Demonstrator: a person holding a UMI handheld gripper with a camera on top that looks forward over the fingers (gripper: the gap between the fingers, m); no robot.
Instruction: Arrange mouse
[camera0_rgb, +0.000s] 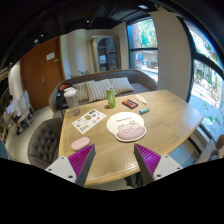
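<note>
Here the tool (115, 158) hangs above the near edge of the wooden table (170, 125), fingers spread wide, nothing between them. White mouse (126, 127) sits on a round white mousepad (127, 129), well beyond the fingertips, mid-table. Paper sheet (88, 121) lies left of it.

Single wide-angle camera riding on the gripper (108, 160), looking forward along its two fingers and tilting down over a wooden table (165, 125), sitting well back from the tabletop, facing a sofa (100, 88) and windows (143, 48) beyond.
</note>
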